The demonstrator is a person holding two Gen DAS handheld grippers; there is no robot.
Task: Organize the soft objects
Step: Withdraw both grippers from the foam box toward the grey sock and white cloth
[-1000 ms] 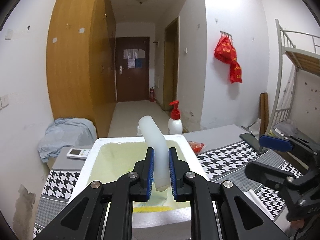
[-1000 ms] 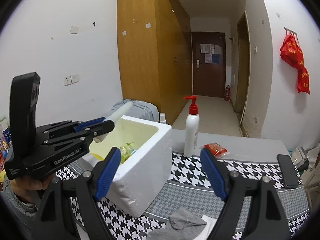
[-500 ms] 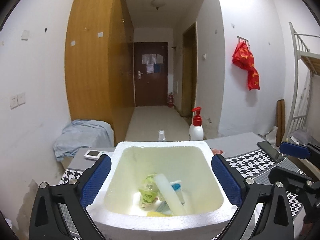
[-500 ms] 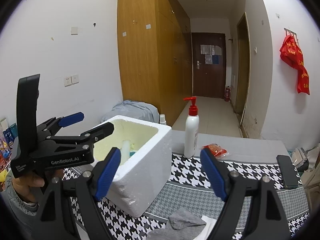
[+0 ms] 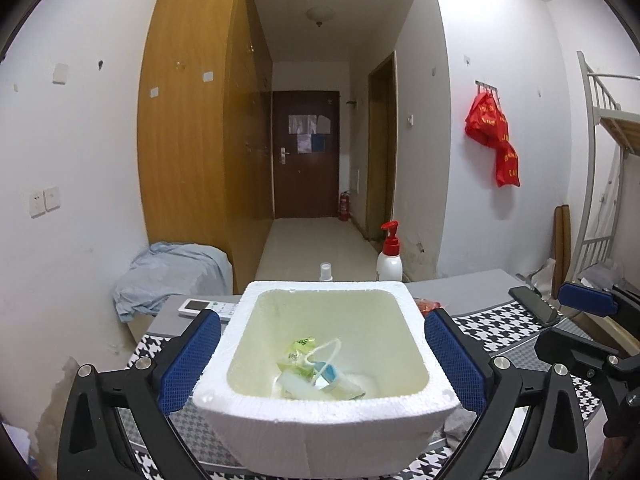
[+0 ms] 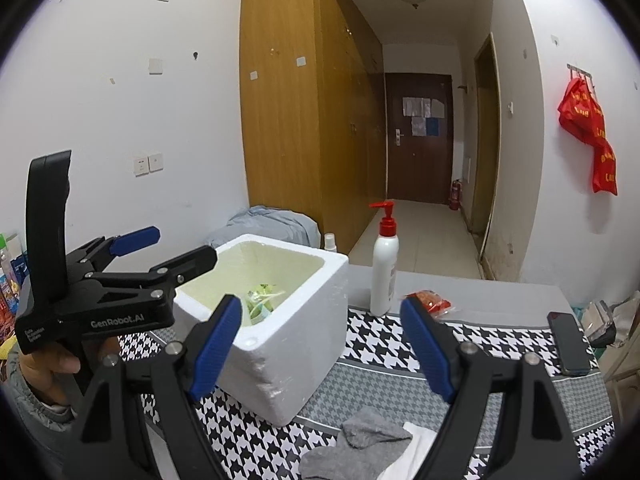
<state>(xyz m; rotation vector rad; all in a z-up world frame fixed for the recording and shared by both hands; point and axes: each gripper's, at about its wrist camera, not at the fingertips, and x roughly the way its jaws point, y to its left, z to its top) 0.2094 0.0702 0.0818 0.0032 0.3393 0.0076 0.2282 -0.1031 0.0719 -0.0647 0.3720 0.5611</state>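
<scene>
A white foam box [image 5: 325, 287] stands on the houndstooth-patterned table. Inside it lie a pale soft tube [image 5: 298, 386], a green packet [image 5: 300, 348] and a blue-and-white item [image 5: 326, 372] with a looped cord. My left gripper [image 5: 320, 360] is wide open, its blue pads either side of the box's near end, nothing between them but the box. In the right wrist view the left gripper [image 6: 168, 250] hovers at the box's left rim. My right gripper [image 6: 322, 342] is open and empty, back from the box. A grey sock [image 6: 360, 438] and white cloth [image 6: 418, 438] lie below it.
A red-capped pump bottle [image 6: 384, 268], a red packet [image 6: 430, 302] and a dark phone [image 6: 568, 342] sit on the table right of the box. A remote [image 5: 204, 306] and a small spray bottle [image 5: 326, 272] lie behind it. A blue-grey cloth heap [image 5: 172, 276] rests by the wardrobe.
The left gripper opened and let go of the pale tube, which dropped into the foam box. The left gripper then shifted slightly over the box. The right gripper stayed still.
</scene>
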